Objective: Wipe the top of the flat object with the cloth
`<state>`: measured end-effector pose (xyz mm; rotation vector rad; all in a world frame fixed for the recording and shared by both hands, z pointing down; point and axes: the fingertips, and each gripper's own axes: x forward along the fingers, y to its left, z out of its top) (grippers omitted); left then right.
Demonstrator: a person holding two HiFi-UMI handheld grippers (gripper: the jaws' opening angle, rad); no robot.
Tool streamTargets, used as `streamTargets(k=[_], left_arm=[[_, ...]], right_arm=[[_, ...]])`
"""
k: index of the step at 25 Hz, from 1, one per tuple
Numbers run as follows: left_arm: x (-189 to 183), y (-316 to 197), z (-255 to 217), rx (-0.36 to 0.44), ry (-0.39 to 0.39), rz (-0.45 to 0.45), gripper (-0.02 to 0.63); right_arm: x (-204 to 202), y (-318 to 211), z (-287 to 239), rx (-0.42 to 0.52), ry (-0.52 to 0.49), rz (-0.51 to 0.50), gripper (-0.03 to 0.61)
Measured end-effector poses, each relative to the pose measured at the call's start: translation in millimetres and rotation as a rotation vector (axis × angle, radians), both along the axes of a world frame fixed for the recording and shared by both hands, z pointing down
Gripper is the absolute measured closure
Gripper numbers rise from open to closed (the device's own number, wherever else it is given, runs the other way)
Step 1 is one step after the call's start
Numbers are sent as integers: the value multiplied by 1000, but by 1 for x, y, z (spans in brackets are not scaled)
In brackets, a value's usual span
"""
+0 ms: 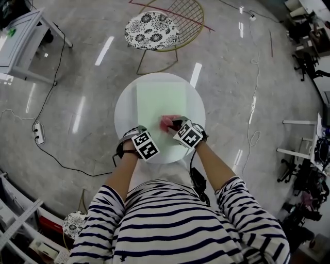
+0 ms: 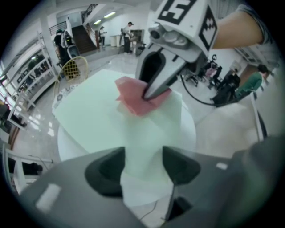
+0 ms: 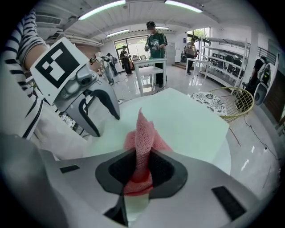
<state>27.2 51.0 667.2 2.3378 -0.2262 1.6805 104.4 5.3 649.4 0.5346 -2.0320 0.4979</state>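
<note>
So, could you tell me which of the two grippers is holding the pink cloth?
The right gripper: its fingers are shut on the pink cloth, whereas the left gripper has its fingers apart over the pale green sheet.

The fingers [image 2: 106, 171] of the left gripper [image 2: 142, 167] stand apart over the near edge of the pale green sheet [image 2: 91, 118]. At the sheet's middle, the right gripper [image 2: 149, 94] pinches the pink cloth [image 2: 130, 101].

Big open lab-type hall, I'd say: shiny stone floor [image 1: 87, 67], metal shelving racks [image 3: 227, 62], ceiling strip lights [image 3: 100, 10], a staircase [image 2: 83, 38], a power strip [image 1: 38, 133] with trailing cables [image 1: 67, 162], and people [image 3: 153, 42] round a white table [image 3: 149, 71].
</note>
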Motion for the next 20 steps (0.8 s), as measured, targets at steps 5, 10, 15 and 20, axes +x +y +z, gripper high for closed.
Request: streamTargets(k=[5, 10, 15, 20], left_arm=[[0, 0, 1, 3, -8, 6, 344], [0, 1, 0, 3, -15, 13, 344], [0, 1, 1, 4, -21, 26, 344], [0, 2, 0, 2, -26, 35, 344]], right_arm=[[-7, 36, -1, -22, -4, -30, 502], [-11, 65, -1, -40, -4, -44, 502], [-5, 71, 1, -42, -15, -10, 502], [11, 72, 1, -45, -14, 23, 502]])
